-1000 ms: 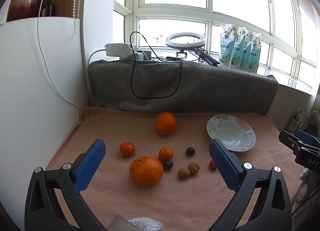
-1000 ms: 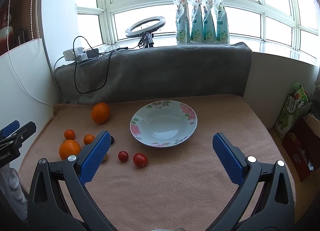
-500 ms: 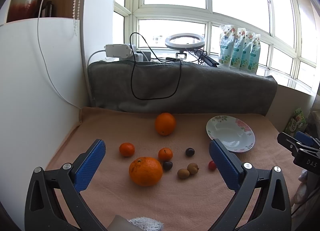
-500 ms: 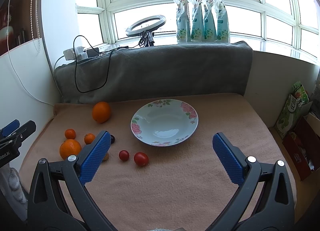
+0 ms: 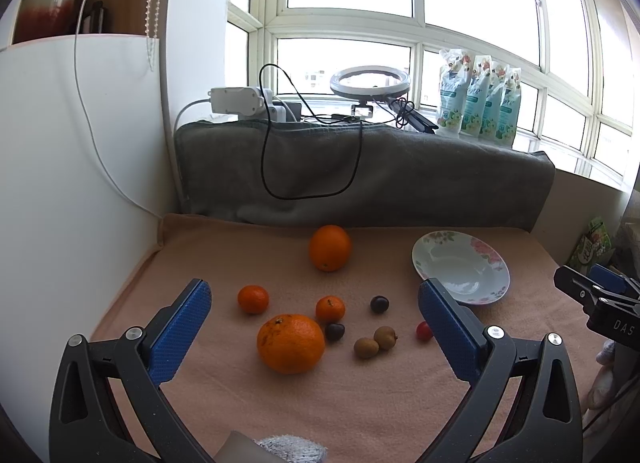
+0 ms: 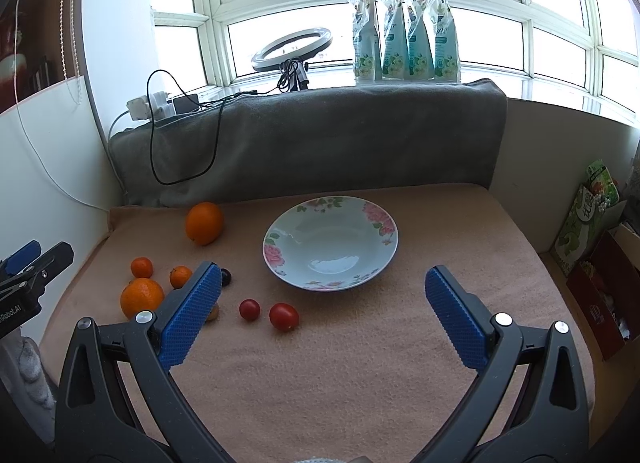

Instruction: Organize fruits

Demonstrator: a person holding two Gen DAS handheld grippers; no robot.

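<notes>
Here, both grippers' jaws wide, plate amid bare cloth, fruit leftward.

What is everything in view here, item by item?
large oranges: 2, orange, left on cloth
small mandarins: 2, orange, near them
dark fruits: 2, purple, centre
brown fruits: 2, touching, centre
cherry tomatoes: 2, red, before plate
plate: 1, floral, empty
cloth: 1, peach, tabletop
blanket: 1, grey, behind
ring light: 1, sill
pouches: 4, teal, sill
left gripper: open, blue fingers
right gripper: open
</notes>
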